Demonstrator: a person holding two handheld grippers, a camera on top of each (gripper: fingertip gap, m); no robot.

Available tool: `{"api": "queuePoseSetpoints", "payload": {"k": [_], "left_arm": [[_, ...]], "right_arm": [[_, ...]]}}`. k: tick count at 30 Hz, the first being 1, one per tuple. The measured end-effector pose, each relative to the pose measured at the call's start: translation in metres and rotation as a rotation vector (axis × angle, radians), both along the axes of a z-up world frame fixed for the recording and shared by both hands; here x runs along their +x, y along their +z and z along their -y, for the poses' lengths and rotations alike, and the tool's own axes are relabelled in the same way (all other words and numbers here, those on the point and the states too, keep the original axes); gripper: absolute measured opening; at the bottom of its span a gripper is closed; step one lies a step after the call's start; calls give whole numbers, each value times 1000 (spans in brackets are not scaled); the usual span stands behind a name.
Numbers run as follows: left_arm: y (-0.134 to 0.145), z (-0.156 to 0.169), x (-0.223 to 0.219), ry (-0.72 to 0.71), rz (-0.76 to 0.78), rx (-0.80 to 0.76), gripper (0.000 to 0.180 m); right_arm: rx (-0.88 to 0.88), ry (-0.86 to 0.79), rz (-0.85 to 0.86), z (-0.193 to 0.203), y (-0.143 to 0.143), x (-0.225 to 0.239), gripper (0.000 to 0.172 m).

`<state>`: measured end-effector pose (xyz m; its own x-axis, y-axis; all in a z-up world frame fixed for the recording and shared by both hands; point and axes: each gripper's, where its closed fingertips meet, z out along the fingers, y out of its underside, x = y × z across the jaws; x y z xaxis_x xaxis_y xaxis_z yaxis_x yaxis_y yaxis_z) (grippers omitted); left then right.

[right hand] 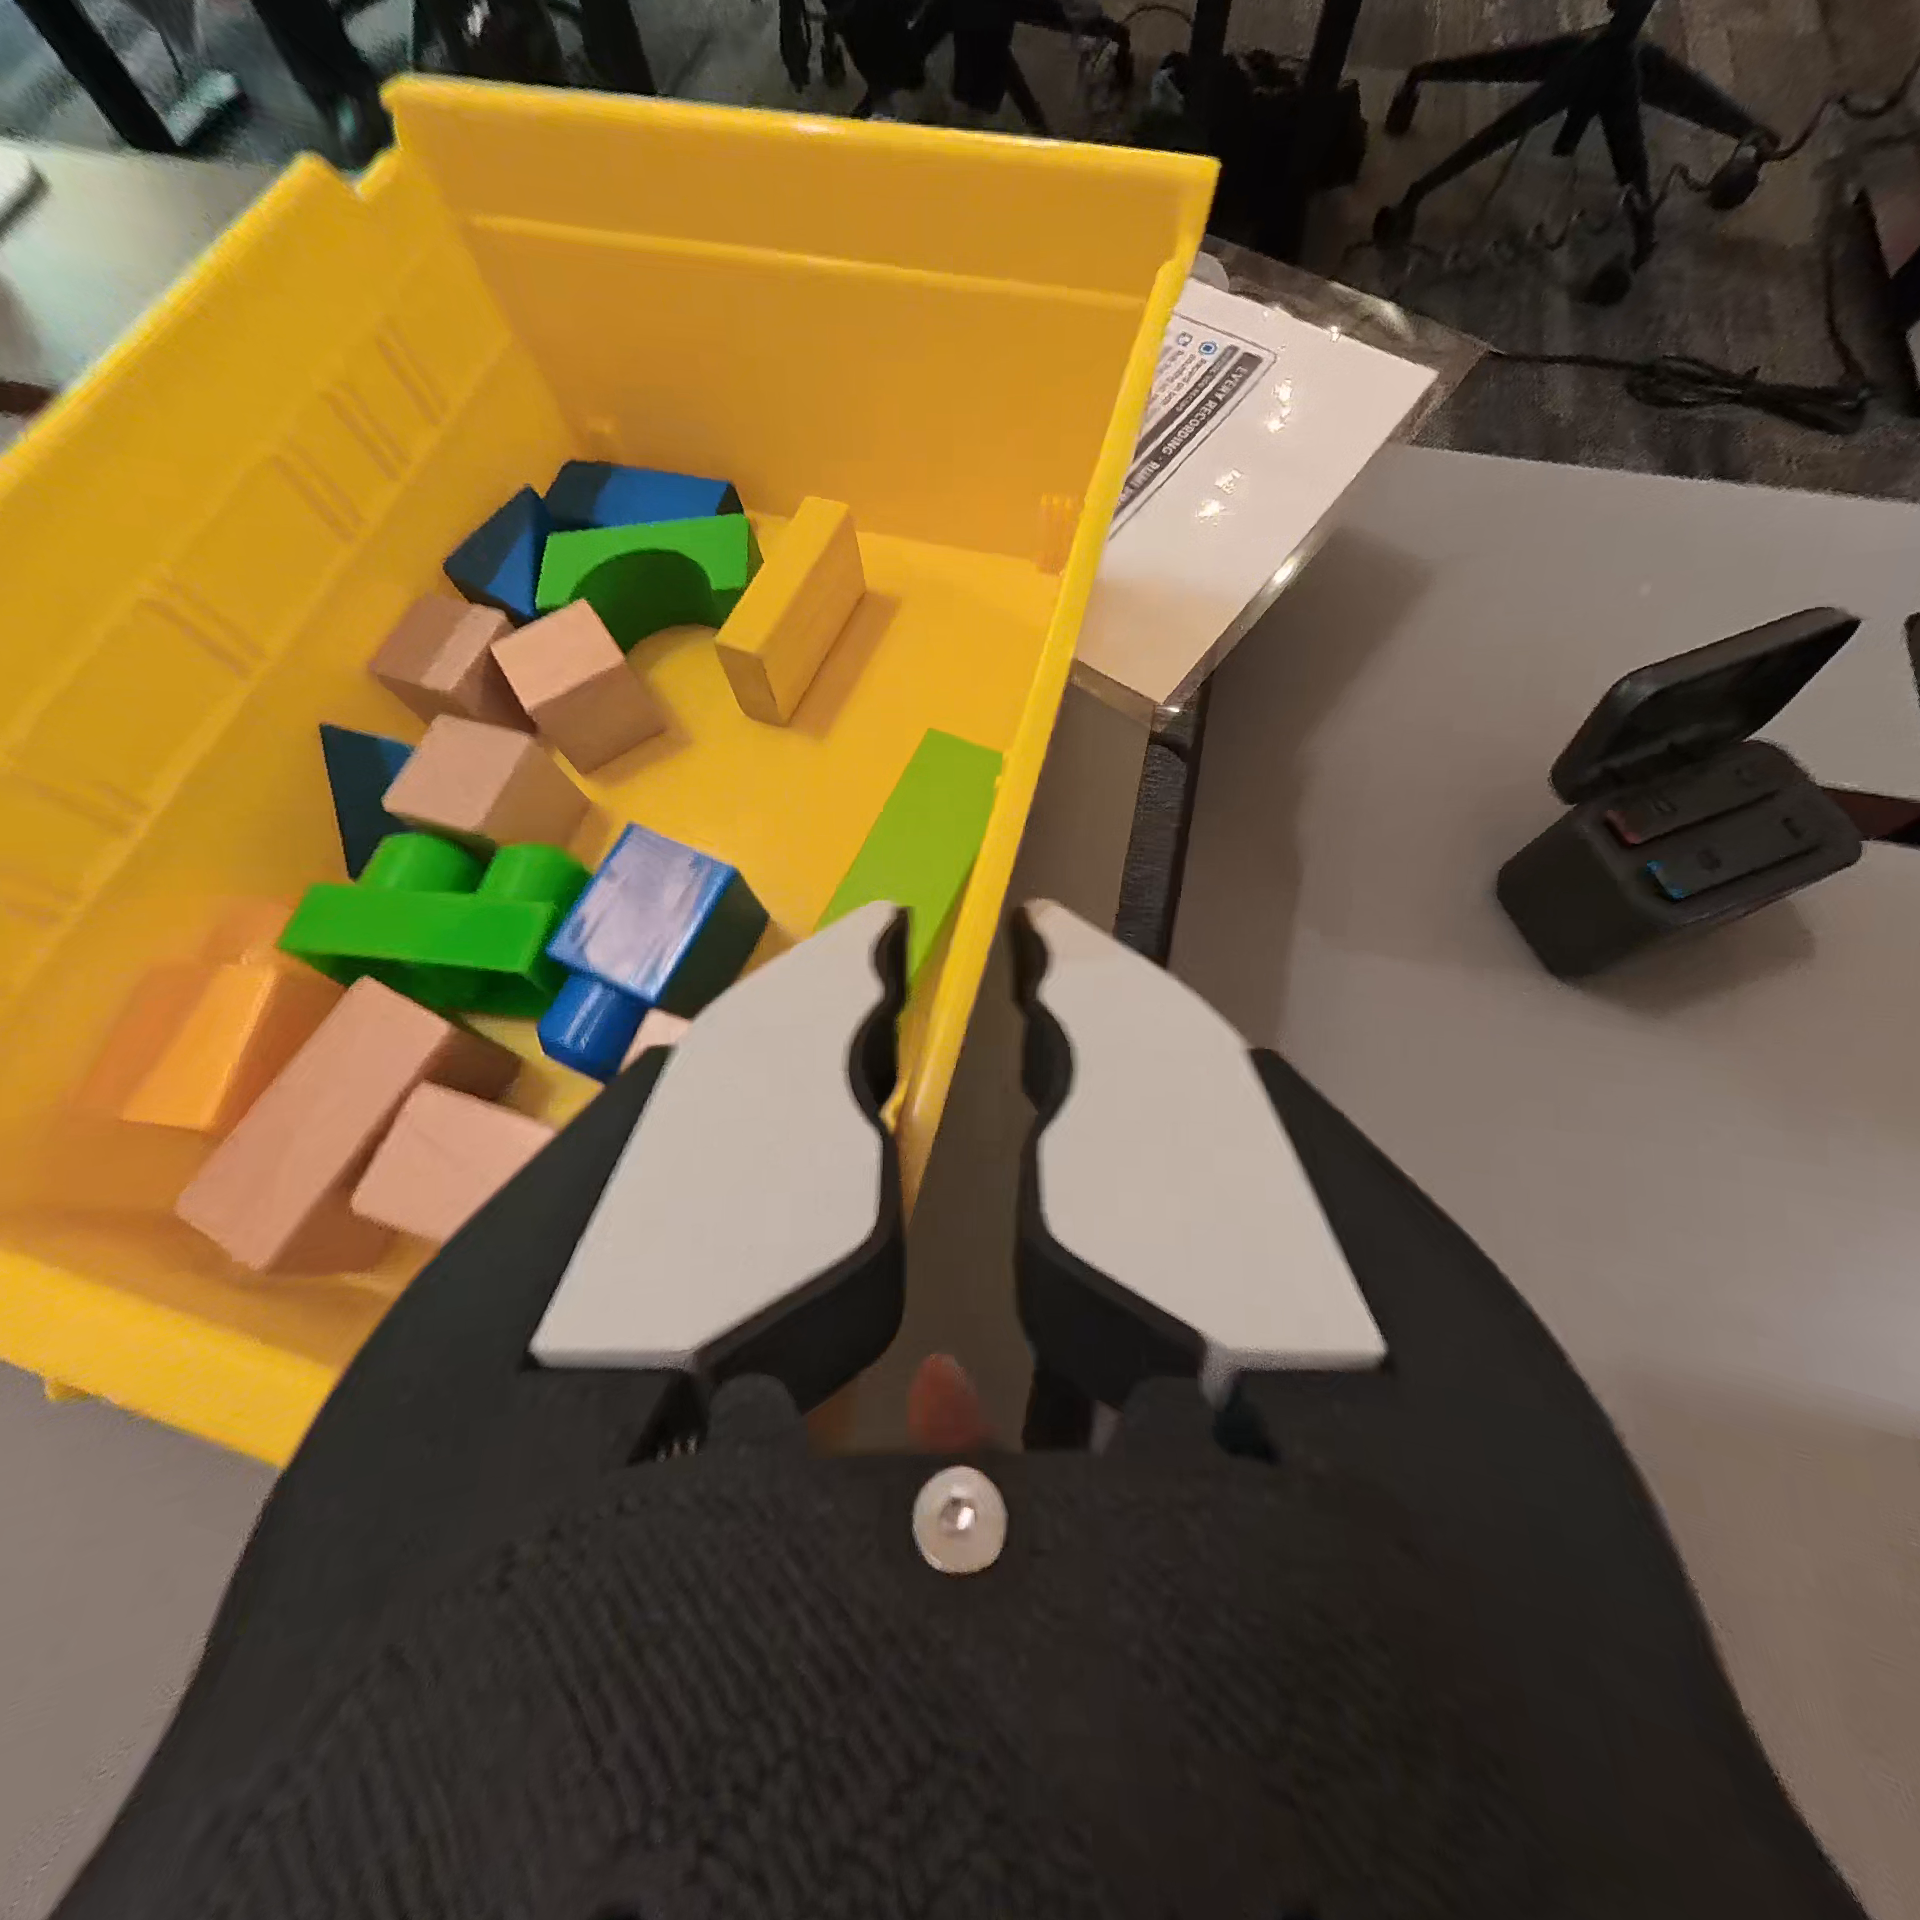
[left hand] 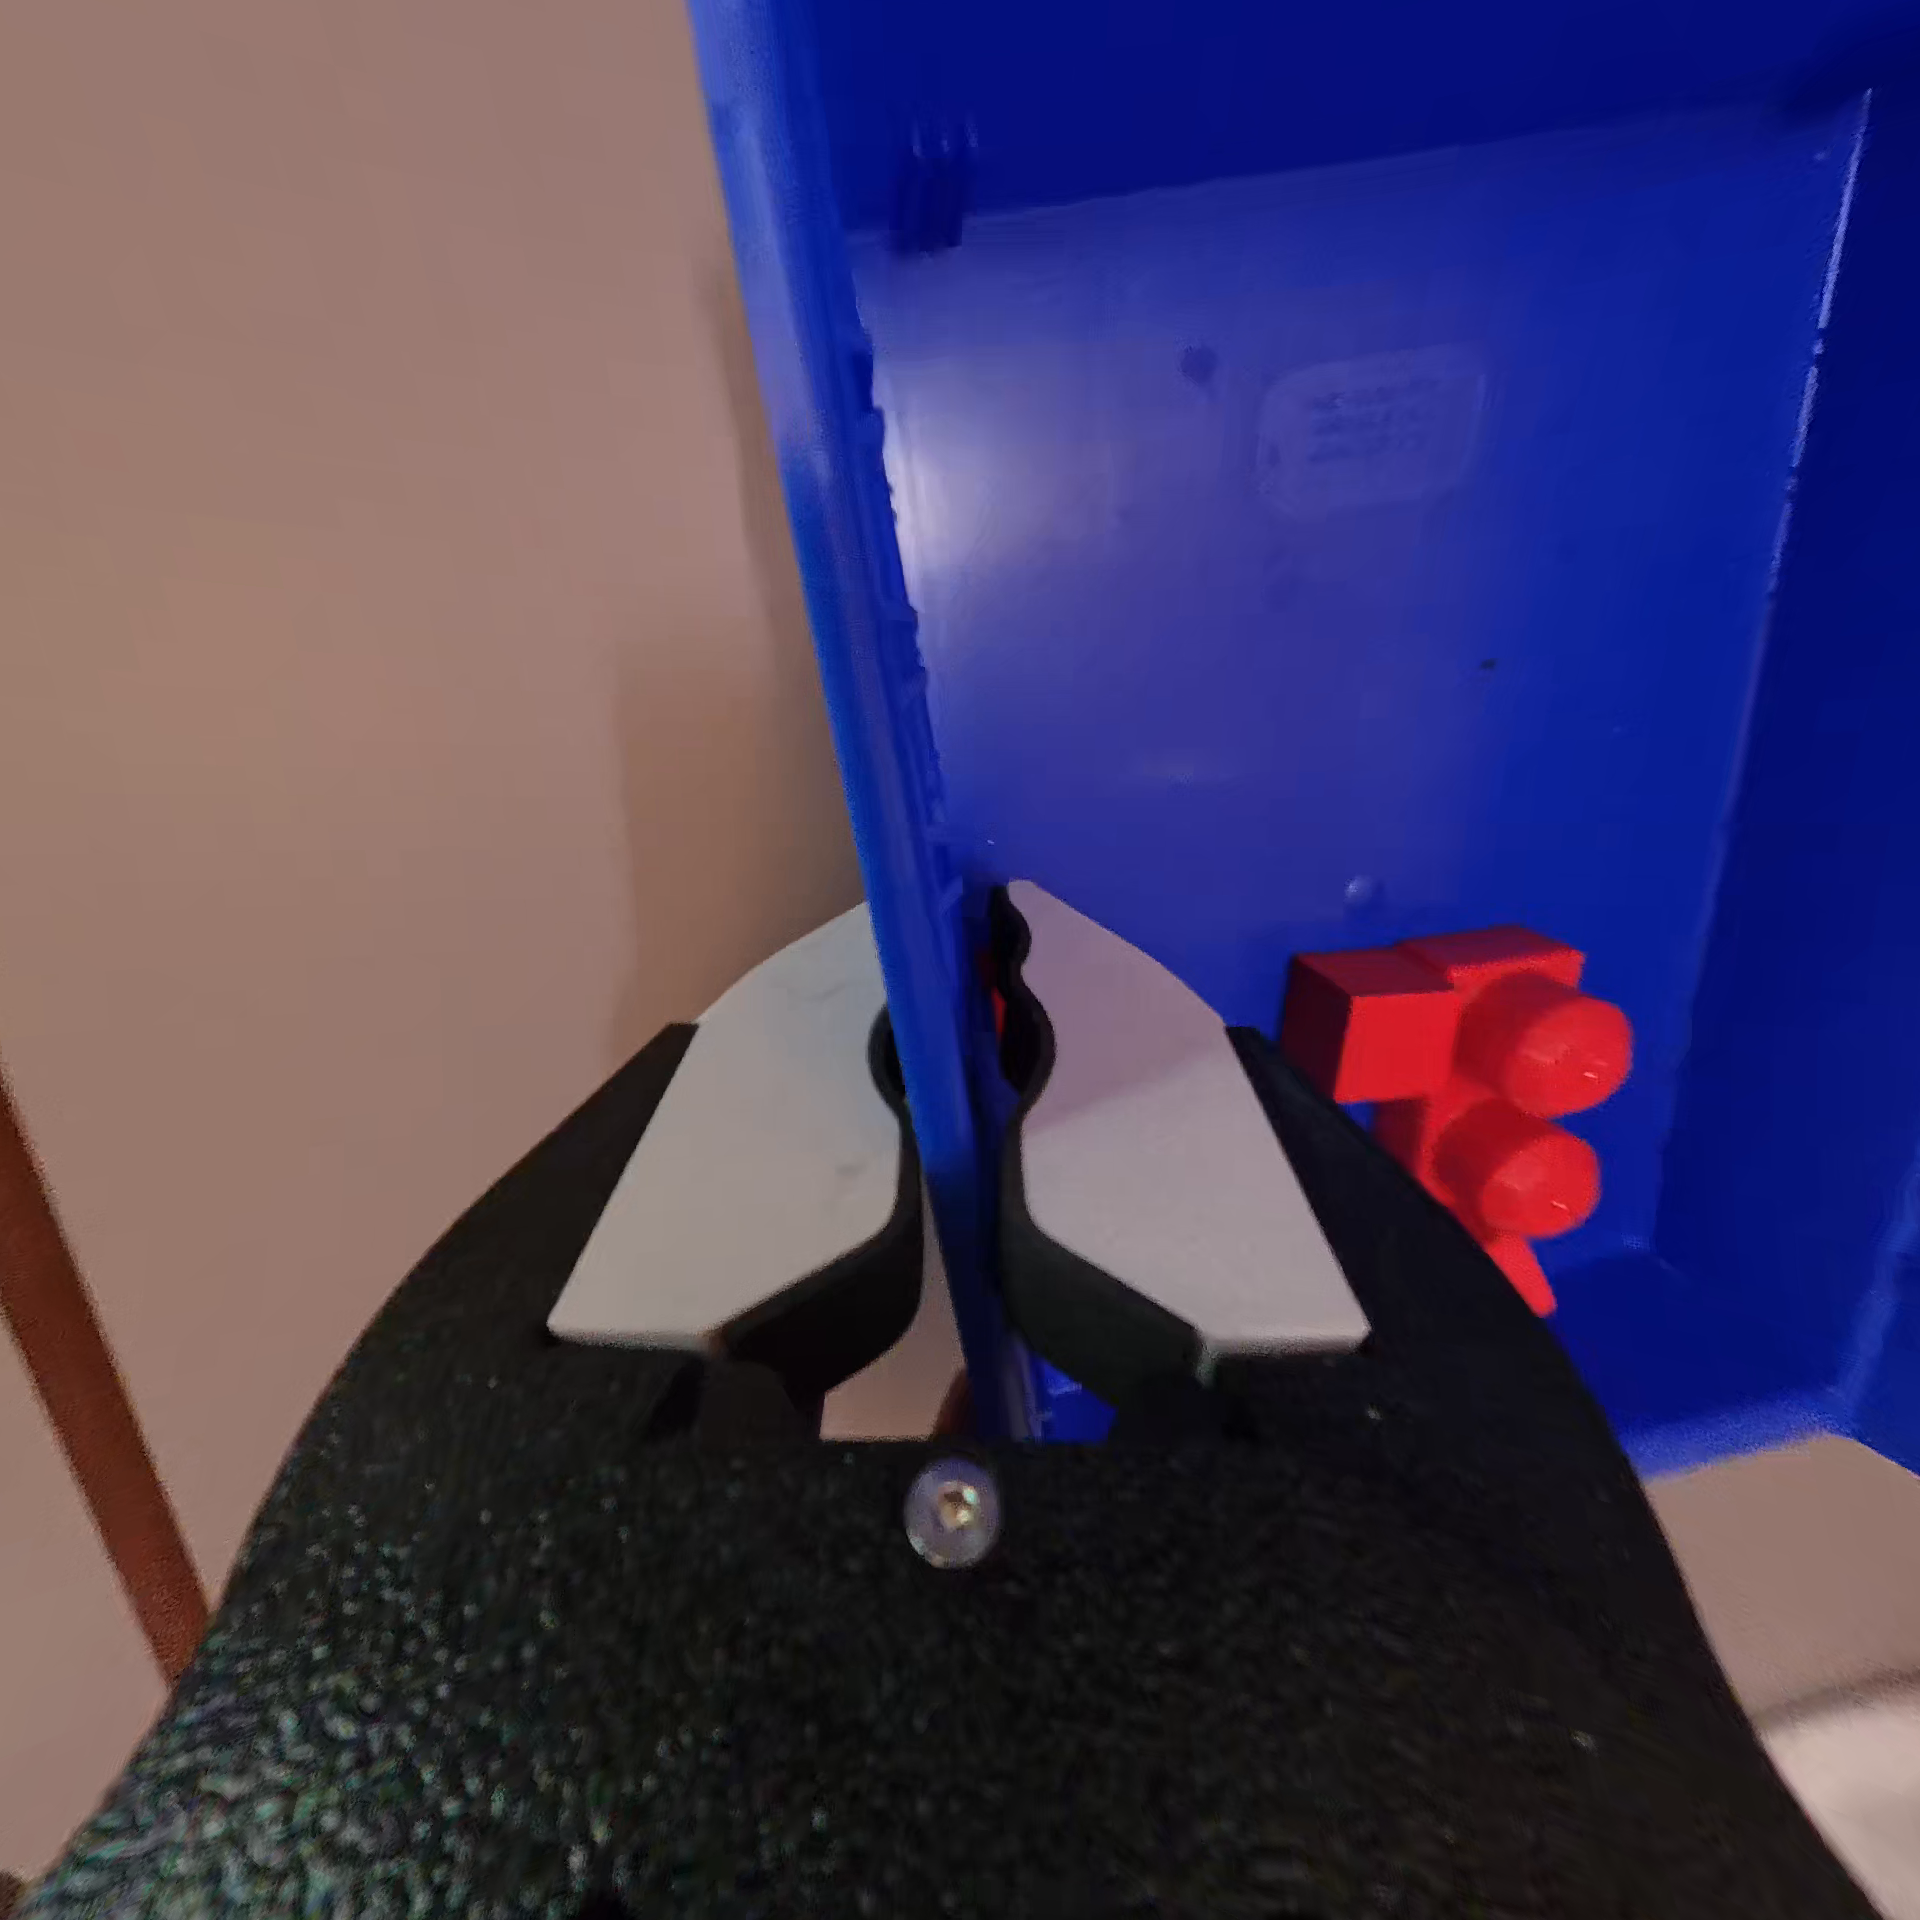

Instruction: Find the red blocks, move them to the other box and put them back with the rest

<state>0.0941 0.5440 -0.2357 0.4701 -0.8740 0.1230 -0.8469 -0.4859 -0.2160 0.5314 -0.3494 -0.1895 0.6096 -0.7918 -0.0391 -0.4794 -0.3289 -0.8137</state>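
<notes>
Left gripper [left hand: 961, 914] clamps the blue box [left hand: 1351, 582] wall, box tipped up with one red block [left hand: 1455, 1081] plus a red sliver by the pad; right gripper [right hand: 956, 925] straddles the yellow box [right hand: 790, 312] wall, a gap showing at the outer pad. Red block looks light, rigid, slick plastic with two studs; probably best pinched across the flat body. Yellow box holds roughly fifteen non-red blocks on the bench [right hand: 1558, 1195].

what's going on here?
Each handheld gripper straddles a bin wall. The left gripper has its fingers either side of the blue bin's wall; a red block lies inside. The right gripper straddles the yellow bin's right wall with a visible gap at the outer finger. That bin holds blue, green, yellow and plain wooden blocks, no red showing.
</notes>
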Motion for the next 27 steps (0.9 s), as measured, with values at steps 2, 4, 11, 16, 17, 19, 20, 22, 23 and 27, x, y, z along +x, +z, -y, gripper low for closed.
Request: {"api": "queuePoseSetpoints", "payload": {"k": [2, 4, 11, 16, 17, 19, 20, 22, 23, 27], "left_arm": [[3, -7, 4, -25, 22, 90, 12], [8, -12, 7, -25, 41, 162, 16], [65, -26, 10, -62, 91, 514, 46], [88, 60, 23, -212, 265, 298, 70], [87, 81, 22, -248, 282, 232, 70], [81, 115, 16, -311, 273, 123, 69], [77, 129, 11, -343, 250, 82, 68], [67, 149, -2, -399, 172, 26, 67], [62, 156, -8, -401, 129, -4, 68], [45, 175, -10, -265, 122, -166, 62]], "right_arm": [[-46, -6, 73, 6, 9, -3, 50], [-99, -31, 166, 15, 26, -5, 57], [-106, -120, 465, 2, 119, -62, 80], [85, 98, 355, -104, 111, -152, 85], [138, 150, 333, -129, 107, -172, 85], [224, 230, 275, -173, 99, -209, 86], [250, 267, 265, -192, 96, -226, 86], [270, 317, 282, -221, 93, -252, 85], [271, 322, 287, -231, 92, -262, 84], [153, 334, 319, -256, 79, -289, 84]]}}
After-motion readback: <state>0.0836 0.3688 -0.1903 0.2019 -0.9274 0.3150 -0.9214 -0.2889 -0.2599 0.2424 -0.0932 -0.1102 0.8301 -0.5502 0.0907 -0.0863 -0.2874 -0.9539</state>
